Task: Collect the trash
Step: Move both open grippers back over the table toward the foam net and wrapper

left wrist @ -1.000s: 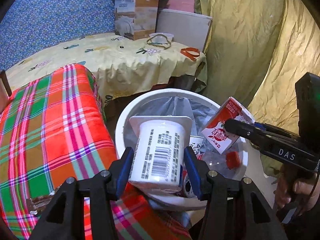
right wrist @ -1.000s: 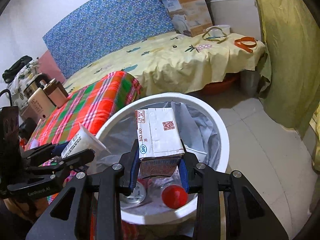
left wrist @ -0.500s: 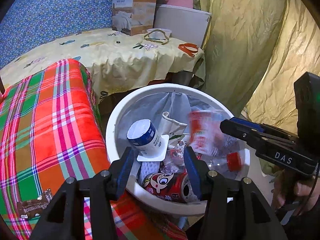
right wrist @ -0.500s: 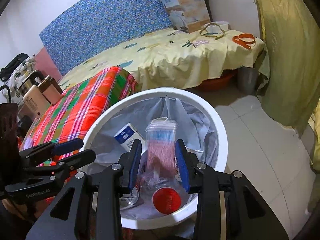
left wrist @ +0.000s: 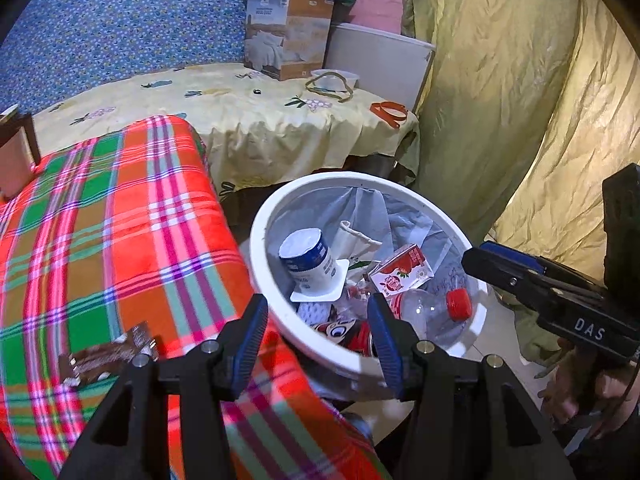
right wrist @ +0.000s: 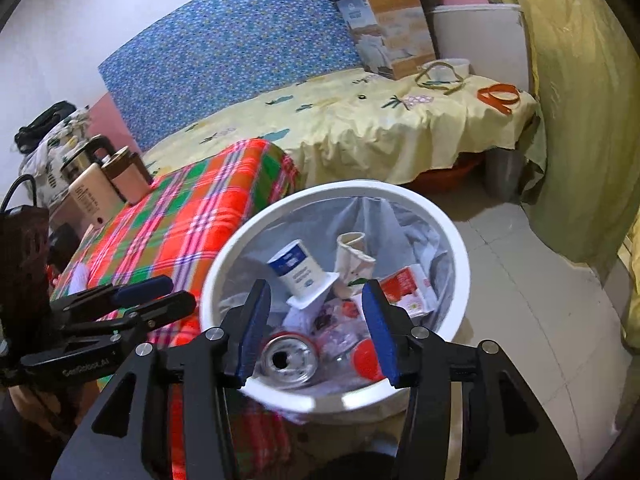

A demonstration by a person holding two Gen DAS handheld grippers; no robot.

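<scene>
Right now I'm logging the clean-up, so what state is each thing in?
Left hand-held gripper: open, empty.
Right hand-held gripper: jaws just opened, nothing between them.
White round trash bin: lined, partly filled.
White yogurt cup with blue label: in the bin, upside down.
Red-and-white milk carton: in the bin, lying flat.
Clear plastic bottle with red cap: in the bin, capped.
Brown snack wrapper: on the plaid blanket, uncollected.
</scene>
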